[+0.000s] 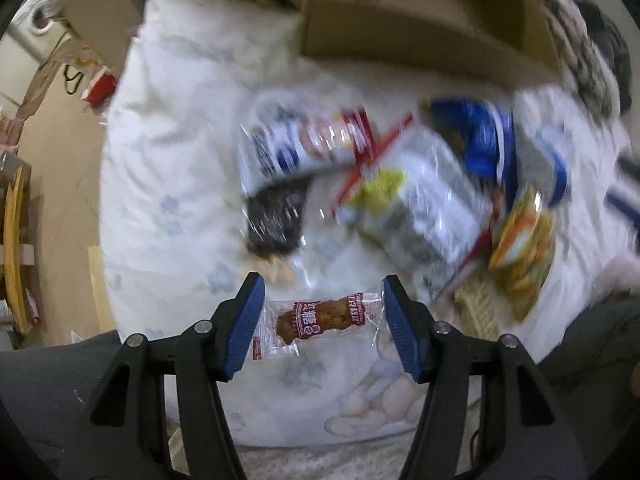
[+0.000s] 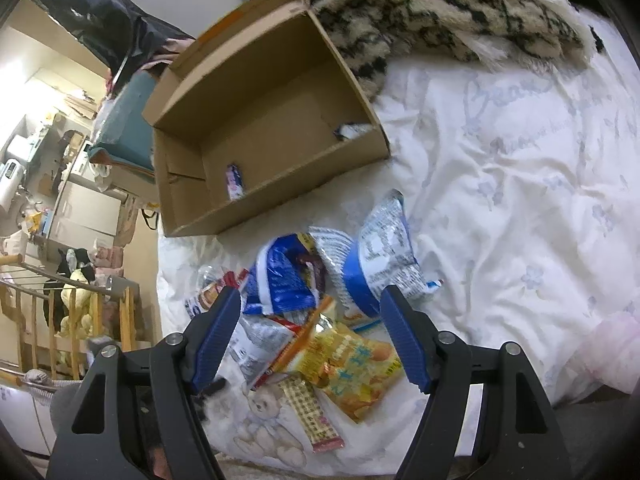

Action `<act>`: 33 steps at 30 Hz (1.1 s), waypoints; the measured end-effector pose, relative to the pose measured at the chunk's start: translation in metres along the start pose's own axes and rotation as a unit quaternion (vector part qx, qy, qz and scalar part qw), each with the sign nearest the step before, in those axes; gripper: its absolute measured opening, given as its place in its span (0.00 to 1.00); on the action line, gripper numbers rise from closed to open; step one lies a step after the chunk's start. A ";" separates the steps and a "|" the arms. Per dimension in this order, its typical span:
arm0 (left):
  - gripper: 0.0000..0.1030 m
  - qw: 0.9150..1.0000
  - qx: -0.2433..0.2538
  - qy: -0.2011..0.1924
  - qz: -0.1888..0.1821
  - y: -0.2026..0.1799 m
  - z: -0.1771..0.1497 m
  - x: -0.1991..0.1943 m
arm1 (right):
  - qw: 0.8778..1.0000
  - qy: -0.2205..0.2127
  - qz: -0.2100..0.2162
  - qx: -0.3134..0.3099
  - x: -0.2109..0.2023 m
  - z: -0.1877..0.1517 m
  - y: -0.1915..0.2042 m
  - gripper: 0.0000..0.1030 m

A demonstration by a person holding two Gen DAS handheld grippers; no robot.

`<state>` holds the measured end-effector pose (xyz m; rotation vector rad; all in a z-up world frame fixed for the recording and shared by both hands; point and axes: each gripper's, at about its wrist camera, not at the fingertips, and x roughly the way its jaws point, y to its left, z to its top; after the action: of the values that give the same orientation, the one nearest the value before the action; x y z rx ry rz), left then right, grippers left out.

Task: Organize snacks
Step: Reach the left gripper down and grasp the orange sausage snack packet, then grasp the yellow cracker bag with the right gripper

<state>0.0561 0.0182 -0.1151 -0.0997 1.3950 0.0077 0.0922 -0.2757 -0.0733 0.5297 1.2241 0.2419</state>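
Observation:
My left gripper (image 1: 323, 292) is shut on a small clear-wrapped brown snack bar (image 1: 320, 318), held by its two ends above the white bedspread. Behind it lies a blurred pile of snack packets (image 1: 400, 184). A brown cardboard box (image 1: 424, 20) stands at the far side. In the right wrist view the box (image 2: 192, 184) is open and holds a small pink packet (image 2: 235, 181) and a white one (image 2: 350, 130). My right gripper (image 2: 310, 306) is open and empty above the snack pile: blue bags (image 2: 280, 280), a yellow bag (image 2: 352, 364), a pink stick pack (image 2: 312, 416).
A furry striped blanket (image 2: 440, 12) lies behind the box. The bed's left edge drops to a floor with a wooden rack (image 2: 60, 320) and clutter. The white bedspread (image 2: 520, 200) stretches to the right.

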 end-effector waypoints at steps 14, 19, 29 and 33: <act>0.55 0.998 -0.017 -0.051 -0.027 -0.004 0.016 -0.026 | 0.969 0.123 -0.005 0.214 0.091 -0.052 -0.043 0.96; 0.55 0.998 -0.026 -0.045 -0.036 -0.001 0.015 -0.027 | 0.970 0.108 -0.055 0.212 0.103 -0.054 -0.032 0.99; 0.55 0.997 -0.030 -0.054 -0.050 -0.002 0.017 -0.034 | 0.984 0.102 -0.077 0.124 0.091 -0.055 -0.011 0.65; 0.55 0.997 -0.028 -0.052 -0.050 -0.003 0.016 -0.034 | 0.985 0.103 -0.054 0.126 0.081 -0.059 -0.017 0.62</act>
<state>0.0663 0.0185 -0.0786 -0.2132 1.2839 -0.0296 0.0623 -0.2387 -0.1625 0.6663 1.4919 0.0509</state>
